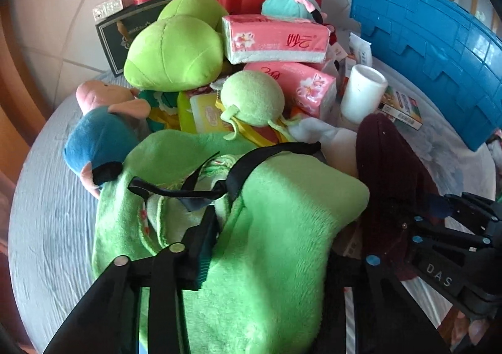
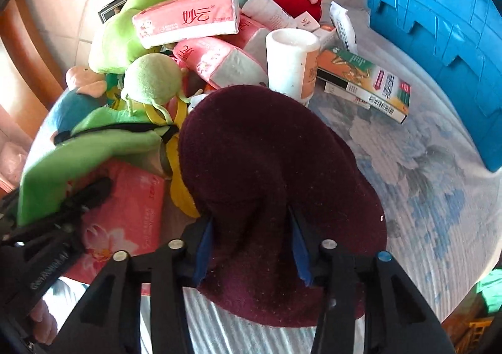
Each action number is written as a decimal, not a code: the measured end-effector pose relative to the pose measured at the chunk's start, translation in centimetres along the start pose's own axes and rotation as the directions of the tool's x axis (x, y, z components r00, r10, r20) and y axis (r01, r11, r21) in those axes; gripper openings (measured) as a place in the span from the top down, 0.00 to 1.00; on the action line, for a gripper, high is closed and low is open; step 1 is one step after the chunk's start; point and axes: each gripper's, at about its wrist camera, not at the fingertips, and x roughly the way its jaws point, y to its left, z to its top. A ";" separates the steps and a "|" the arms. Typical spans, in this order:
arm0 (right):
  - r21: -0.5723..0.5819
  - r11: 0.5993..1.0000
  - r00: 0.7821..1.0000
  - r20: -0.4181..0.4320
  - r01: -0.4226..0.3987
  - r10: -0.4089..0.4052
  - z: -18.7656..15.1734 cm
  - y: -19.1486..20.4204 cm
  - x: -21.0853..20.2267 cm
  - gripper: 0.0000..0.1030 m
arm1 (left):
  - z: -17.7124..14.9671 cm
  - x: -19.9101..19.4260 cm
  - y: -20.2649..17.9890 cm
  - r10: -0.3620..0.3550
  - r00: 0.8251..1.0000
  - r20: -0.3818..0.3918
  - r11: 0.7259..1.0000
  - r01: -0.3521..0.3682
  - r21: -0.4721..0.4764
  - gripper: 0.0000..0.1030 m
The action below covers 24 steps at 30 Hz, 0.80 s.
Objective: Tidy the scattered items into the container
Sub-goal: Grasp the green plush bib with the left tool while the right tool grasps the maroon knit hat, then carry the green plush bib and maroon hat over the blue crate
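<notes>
the left gripper pinched a fuzzy lime-green plush cloth with black straps at the pile's near edge on the table. the right gripper squeezed a dark maroon fleece cloth beside it. only the right view showed a pink flowered tissue pack under the green cloth; the blue plastic crate stood at right.
</notes>
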 end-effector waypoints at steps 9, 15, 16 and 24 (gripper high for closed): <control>0.014 0.999 0.995 0.092 -0.050 0.048 1.6 -0.4 -4.0 0.80 | 2.2 -6.0 -0.4 0.014 0.993 0.116 1.000 -0.013 -0.013 0.88; 0.002 0.996 0.980 0.180 -0.084 0.082 3.3 -0.9 -8.0 0.80 | 3.9 -9.2 -1.2 0.013 0.983 0.181 1.000 -0.009 -0.022 0.89; 0.000 0.996 0.977 0.192 -0.091 0.089 3.6 -1.0 -8.7 0.80 | 4.2 -9.7 -1.4 0.013 0.981 0.193 1.000 -0.009 -0.021 0.89; -0.050 0.994 0.951 0.289 -0.097 0.107 5.5 -1.9 -13.7 0.80 | 6.3 -13.9 -3.5 0.019 0.958 0.285 1.000 -0.011 -0.029 0.89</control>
